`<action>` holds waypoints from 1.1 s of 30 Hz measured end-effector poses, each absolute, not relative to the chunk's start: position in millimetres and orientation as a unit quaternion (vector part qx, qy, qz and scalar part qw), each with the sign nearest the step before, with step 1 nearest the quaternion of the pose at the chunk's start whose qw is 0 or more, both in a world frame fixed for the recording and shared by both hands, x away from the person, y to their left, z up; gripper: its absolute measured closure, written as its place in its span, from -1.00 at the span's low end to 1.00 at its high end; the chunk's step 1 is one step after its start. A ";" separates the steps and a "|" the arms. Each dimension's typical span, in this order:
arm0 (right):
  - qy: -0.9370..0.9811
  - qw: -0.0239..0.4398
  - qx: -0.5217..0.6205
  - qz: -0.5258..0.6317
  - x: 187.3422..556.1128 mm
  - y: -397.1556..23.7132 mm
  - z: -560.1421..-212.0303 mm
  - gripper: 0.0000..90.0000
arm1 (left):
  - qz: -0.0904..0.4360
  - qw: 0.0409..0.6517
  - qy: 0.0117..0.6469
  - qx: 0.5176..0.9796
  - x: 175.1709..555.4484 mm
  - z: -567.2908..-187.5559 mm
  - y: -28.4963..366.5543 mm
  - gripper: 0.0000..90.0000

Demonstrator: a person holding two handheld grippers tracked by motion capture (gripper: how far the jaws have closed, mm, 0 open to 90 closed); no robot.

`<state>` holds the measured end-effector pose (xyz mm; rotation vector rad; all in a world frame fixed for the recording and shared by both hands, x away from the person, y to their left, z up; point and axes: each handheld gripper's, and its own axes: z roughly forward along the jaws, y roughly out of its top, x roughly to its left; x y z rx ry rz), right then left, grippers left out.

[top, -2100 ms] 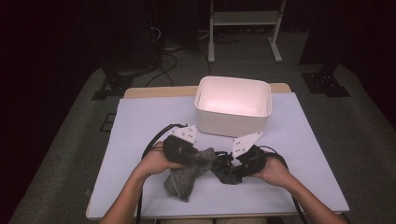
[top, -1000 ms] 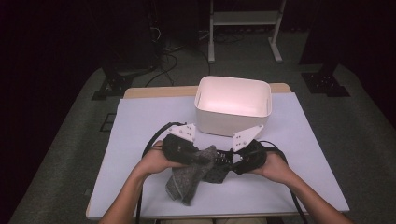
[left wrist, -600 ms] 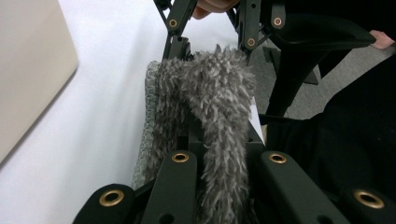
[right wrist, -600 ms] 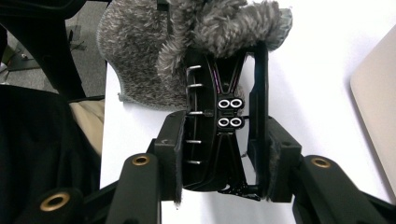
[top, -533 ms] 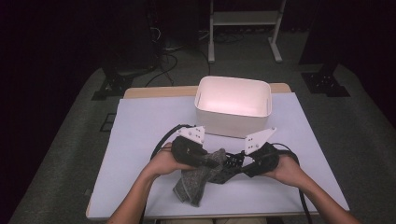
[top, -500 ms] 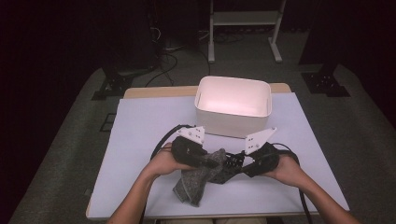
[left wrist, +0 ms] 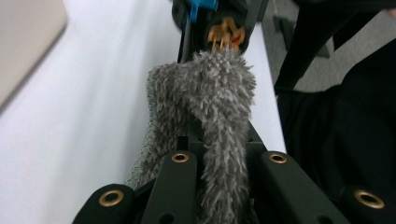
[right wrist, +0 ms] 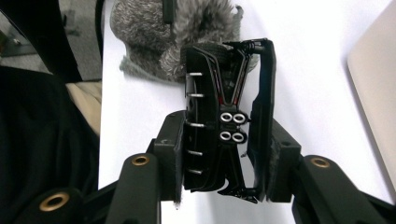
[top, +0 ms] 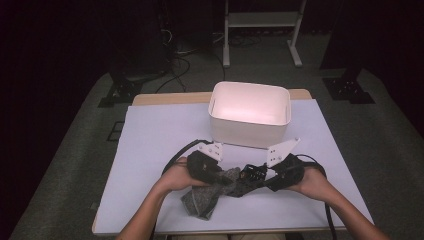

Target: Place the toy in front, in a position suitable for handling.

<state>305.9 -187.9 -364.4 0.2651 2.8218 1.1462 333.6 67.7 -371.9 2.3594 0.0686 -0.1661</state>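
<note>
Starting on the near side of the white bin [top: 249, 114], a little to its left: the left gripper [top: 216, 176] is clenched tight on the grey fluffy cloth [top: 205, 197], a thick fold of it pinched between the jaws in the left gripper view, cloth [left wrist: 205, 107] bunched up ahead of them. The rest of the fabric droops onto the white table cover [top: 150, 145], well short of the bin. Moving right, and the cloth meets the black toy car [top: 247, 178], rear end with four little exhaust pipes facing the right gripper view [right wrist: 229, 126]. The right gripper [top: 267, 179] is grasping that car across its flanks, jaws part-way in.

This looks like a wiping step. To do it well, I'd keep the car steady and level in the right jaws, and drag the cloth along the body rather than poke at it, so the car isn't levered out of the grip.

Pose now: both forearms come in low, left hand [top: 177, 175] and right hand [top: 312, 181] angled inward, grippers nose to nose just in front of the bin.
</note>
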 end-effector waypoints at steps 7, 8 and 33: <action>0.927 0.043 0.094 0.361 303.4 -198.4 -367.8 0.20 | -0.073 0.366 0.034 0.927 336.1 -381.3 62.6 0.81; 0.927 0.043 0.094 0.362 303.1 -200.3 -368.4 0.20 | -0.073 0.366 0.034 0.927 336.1 -381.3 62.6 0.81; 0.909 0.024 0.158 0.385 296.7 -258.5 -430.5 0.17 | -0.082 0.341 0.006 0.936 335.7 -380.2 22.2 0.82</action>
